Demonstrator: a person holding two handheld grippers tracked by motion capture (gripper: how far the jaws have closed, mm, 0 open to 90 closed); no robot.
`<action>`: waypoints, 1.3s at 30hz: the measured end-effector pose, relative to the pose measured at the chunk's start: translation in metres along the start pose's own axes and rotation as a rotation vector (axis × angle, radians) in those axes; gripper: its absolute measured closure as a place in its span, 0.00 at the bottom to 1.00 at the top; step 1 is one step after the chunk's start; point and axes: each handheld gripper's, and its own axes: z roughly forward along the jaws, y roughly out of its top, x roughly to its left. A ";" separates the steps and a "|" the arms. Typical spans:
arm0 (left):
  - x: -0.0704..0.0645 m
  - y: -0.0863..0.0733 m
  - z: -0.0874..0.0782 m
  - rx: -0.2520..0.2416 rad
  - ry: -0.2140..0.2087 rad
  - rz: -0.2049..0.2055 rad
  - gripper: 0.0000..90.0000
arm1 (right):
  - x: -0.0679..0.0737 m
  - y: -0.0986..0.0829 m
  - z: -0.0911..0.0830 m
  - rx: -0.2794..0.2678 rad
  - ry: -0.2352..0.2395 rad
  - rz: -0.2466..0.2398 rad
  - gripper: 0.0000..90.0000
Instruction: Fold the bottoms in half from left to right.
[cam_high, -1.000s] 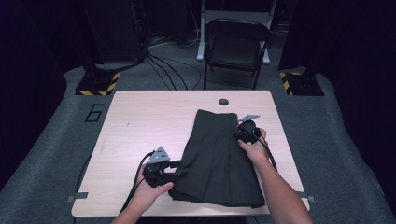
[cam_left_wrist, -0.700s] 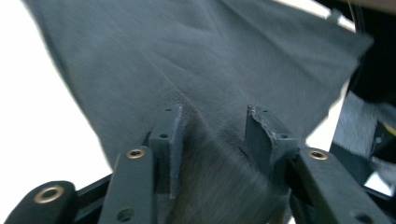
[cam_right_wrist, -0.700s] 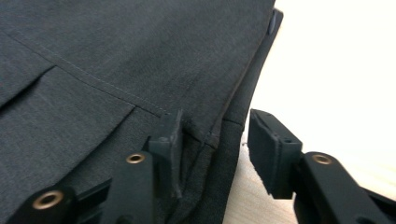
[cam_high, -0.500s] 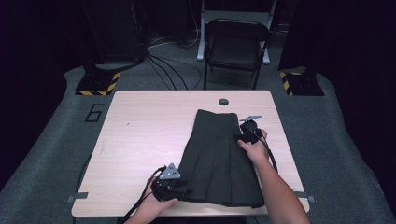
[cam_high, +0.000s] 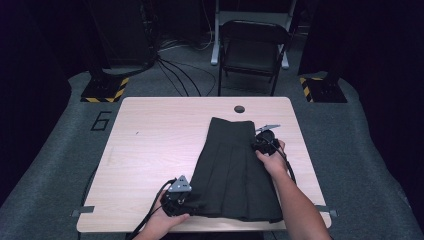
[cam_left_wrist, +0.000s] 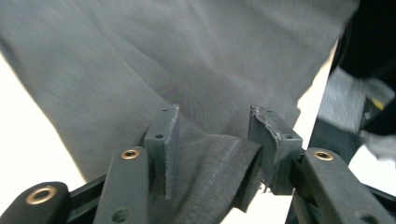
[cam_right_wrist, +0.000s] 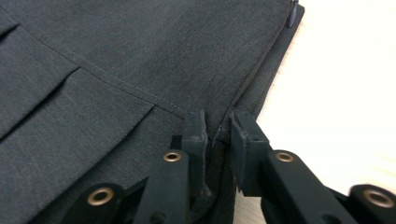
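A pale wooden table (cam_high: 150, 150) carries a dark grey pleated cloth skirt (cam_high: 227, 172) on its right half, long axis running from the narrow waistband at the far end to the wide hem at the near edge. The left gripper (cam_high: 181, 196) sits at the hem's near-left corner, jaws (cam_left_wrist: 215, 149) parted fairly wide with a bunched fold of cloth between them, not yet pinched. The right gripper (cam_high: 264, 141) is nearly closed on the skirt's right side seam (cam_right_wrist: 219, 133) below the waistband, so any fold seems likely to turn on that held edge.
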 end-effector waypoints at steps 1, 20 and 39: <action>0.005 0.005 -0.007 -0.035 0.025 -0.014 0.57 | 0.000 0.000 0.000 0.000 -0.002 0.004 0.87; 0.027 0.018 -0.014 -0.109 0.079 -0.128 0.50 | 0.000 0.001 0.000 0.002 -0.010 -0.007 0.85; 0.041 -0.009 0.025 0.009 0.151 -0.168 0.39 | -0.002 -0.002 0.001 -0.010 -0.048 0.006 0.64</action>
